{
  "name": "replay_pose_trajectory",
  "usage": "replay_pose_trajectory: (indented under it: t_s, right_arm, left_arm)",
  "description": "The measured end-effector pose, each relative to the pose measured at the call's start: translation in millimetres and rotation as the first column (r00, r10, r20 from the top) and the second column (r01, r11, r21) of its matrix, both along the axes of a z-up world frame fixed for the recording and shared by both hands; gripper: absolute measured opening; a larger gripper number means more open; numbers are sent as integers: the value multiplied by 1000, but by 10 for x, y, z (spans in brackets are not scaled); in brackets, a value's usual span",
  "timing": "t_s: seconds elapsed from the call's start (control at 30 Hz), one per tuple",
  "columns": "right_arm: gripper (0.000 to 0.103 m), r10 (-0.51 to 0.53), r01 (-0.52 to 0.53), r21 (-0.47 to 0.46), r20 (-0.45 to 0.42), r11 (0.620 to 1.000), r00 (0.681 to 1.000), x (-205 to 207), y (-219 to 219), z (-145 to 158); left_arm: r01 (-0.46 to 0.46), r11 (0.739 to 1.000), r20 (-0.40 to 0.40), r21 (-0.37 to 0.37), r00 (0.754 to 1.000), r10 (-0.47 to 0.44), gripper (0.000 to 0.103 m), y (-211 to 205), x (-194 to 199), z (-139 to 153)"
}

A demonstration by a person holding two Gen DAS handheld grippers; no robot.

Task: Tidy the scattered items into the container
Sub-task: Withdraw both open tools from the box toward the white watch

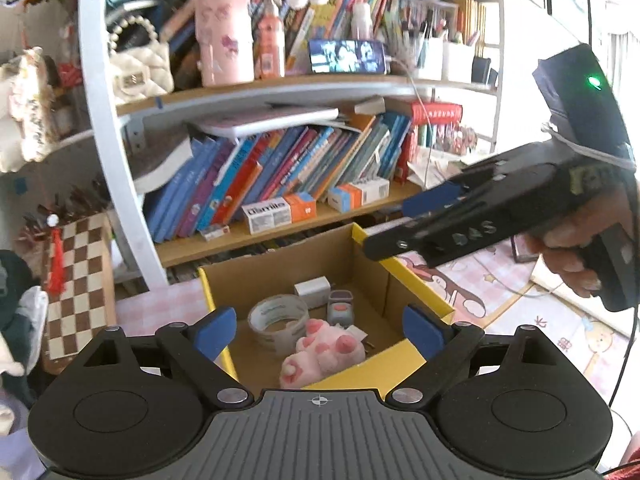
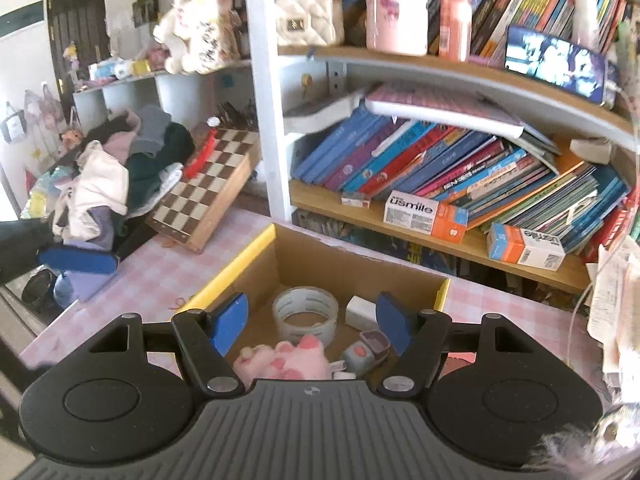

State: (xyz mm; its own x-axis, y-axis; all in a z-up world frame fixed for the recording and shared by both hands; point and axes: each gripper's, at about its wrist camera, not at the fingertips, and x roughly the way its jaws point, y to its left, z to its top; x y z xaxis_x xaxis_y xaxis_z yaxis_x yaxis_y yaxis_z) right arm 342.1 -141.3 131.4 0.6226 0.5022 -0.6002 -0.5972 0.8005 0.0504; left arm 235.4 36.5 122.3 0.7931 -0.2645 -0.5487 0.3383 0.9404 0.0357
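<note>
Both hand-held grippers, left (image 1: 319,330) and right (image 2: 314,322), hung spread, empty, over box (image 2: 240,268). Looked soft, light: plush paw (image 2: 288,362); best pinched mid-body.

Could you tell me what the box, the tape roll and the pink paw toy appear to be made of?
Box: matte brown corrugated cardboard, judging by its bare walls, with yellow outer faces. Tape roll: glossy clear plastic film, since the floor shows through it. Pink paw toy: soft plush fabric, probably stuffed, with a fuzzy surface and darker pink pads.
</note>
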Motion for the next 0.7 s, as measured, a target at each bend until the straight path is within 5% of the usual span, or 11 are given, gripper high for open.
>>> replay_pose_trajectory:
  t_s: [0.43, 0.7]
  right_arm:
    - [73, -93, 93, 9, 147, 996, 985, -1006, -343, 39]
    - [73, -189, 190, 6, 127, 982, 974, -1346, -528, -241]
  left_arm:
    - [-99, 995, 114, 26, 989, 95, 97, 105, -737, 13]
    - [-170, 985, 101, -7, 980, 170, 98, 264, -1034, -170]
